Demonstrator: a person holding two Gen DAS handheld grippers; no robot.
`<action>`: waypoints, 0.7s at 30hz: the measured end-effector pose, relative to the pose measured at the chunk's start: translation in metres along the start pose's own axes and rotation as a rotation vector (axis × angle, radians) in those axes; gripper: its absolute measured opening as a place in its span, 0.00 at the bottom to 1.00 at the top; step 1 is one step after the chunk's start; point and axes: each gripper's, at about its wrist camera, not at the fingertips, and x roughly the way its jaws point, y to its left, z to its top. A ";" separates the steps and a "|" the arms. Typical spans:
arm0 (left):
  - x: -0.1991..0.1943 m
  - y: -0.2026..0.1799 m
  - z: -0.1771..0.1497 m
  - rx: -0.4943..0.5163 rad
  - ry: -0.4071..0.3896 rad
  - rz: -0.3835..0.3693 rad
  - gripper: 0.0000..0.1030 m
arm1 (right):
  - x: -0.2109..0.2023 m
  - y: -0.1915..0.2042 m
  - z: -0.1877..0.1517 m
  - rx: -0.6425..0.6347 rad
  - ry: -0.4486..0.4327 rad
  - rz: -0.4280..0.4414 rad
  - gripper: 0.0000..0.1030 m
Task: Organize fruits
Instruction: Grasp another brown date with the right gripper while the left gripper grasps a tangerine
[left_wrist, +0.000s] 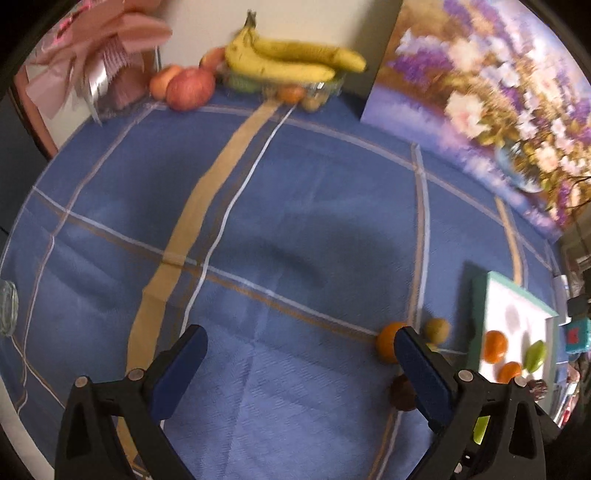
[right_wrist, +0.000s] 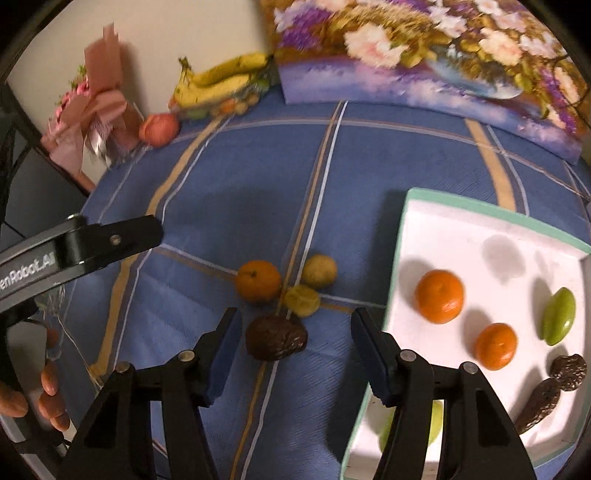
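On the blue checked cloth lie a loose orange (right_wrist: 258, 281), two small yellow-green fruits (right_wrist: 319, 271) (right_wrist: 302, 300) and a dark brown wrinkled fruit (right_wrist: 276, 338). My right gripper (right_wrist: 293, 341) is open and empty, its fingers either side of the brown fruit, apart from it. A white tray with a green rim (right_wrist: 406, 221) at the right holds two oranges (right_wrist: 439, 301), a green fruit (right_wrist: 559, 315) and dark brown pieces (right_wrist: 569, 366). My left gripper (left_wrist: 299, 354) is open and empty over bare cloth; the loose orange (left_wrist: 388, 341) sits by its right finger.
At the table's back stand a glass dish with bananas (left_wrist: 291, 59), red apples (left_wrist: 190, 88), a pink wrapped bouquet (left_wrist: 103, 62) and a flower painting (left_wrist: 491, 96) leaning on the wall. The left gripper's arm (right_wrist: 81, 247) reaches in at the right view's left.
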 end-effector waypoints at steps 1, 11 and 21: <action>0.003 0.001 0.000 -0.004 0.008 0.005 0.99 | 0.004 0.001 -0.001 0.000 0.010 -0.001 0.61; 0.010 0.006 -0.001 -0.036 0.024 -0.004 0.99 | 0.031 0.013 -0.005 -0.015 0.077 -0.005 0.58; 0.009 -0.001 0.001 -0.030 0.027 -0.042 0.93 | 0.027 0.012 -0.004 -0.007 0.065 0.001 0.47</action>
